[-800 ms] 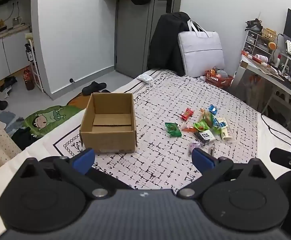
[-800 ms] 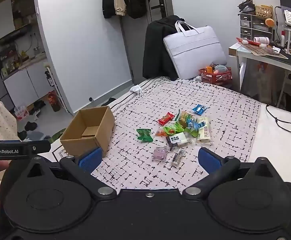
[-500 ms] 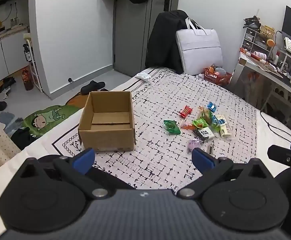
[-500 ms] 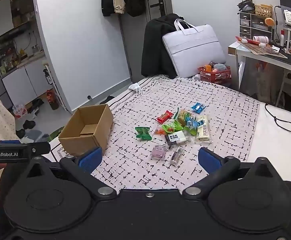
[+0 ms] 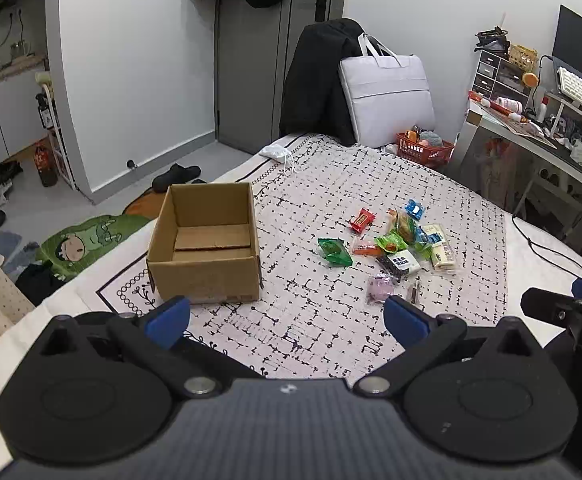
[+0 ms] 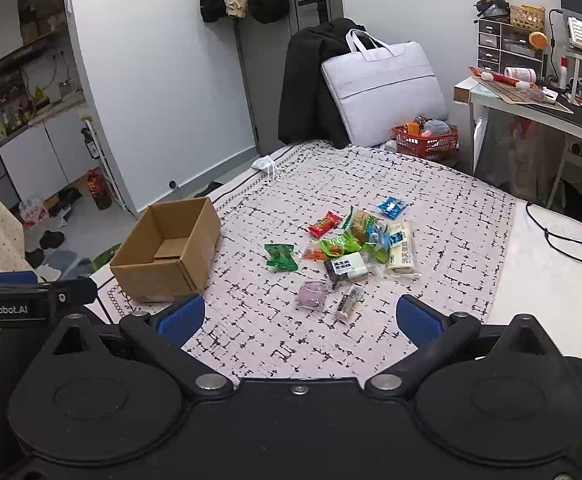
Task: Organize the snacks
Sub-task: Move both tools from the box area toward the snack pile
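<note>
Hovering short of snack pile (image 6: 351,248), right gripper (image 6: 299,318) nearer, jaws apart, empty. Left gripper (image 5: 287,318) likewise apart, facing cardboard box (image 5: 207,246) at centre left.

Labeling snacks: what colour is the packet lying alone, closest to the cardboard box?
Green packet, clearest in the right wrist view.

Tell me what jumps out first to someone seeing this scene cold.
A bright heap of snack packets lies in the middle of the patterned bed cover. To its left stands an open cardboard box, with no snack visible inside. Both the left gripper and the right gripper hang wide open over the near edge, holding nothing.
</note>
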### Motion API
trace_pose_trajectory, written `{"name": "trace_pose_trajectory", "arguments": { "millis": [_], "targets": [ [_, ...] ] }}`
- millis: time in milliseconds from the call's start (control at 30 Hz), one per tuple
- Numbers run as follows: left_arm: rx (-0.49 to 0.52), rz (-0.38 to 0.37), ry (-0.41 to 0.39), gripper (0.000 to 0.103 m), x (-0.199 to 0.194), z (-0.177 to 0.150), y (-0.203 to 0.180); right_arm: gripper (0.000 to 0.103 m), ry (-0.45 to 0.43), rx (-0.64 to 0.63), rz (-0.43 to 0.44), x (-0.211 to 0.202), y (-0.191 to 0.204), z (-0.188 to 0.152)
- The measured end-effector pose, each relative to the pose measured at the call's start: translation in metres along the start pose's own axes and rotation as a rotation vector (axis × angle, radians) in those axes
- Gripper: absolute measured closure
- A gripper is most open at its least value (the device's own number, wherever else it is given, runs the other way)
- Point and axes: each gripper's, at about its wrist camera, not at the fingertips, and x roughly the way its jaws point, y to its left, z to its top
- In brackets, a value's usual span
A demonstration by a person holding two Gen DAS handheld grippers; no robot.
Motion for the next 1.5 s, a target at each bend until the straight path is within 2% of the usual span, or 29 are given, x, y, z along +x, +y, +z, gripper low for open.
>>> {"name": "trace_pose_trajectory", "arguments": {
  "millis": [600,1500],
  "targets": [
    [0.023,-0.008,0.026,0.000,0.0025,-0.0037,0.0000,0.000,0.018,-0.007,-0.002,0.0004,-0.0012,-0.0017],
    [0.004,-0.064,0.028,0.000,0.0010,-0.0041,0.0048,0.000,0.030,-0.015,-0.027,0.0009,-0.0009,-0.0028]
  ]
}}
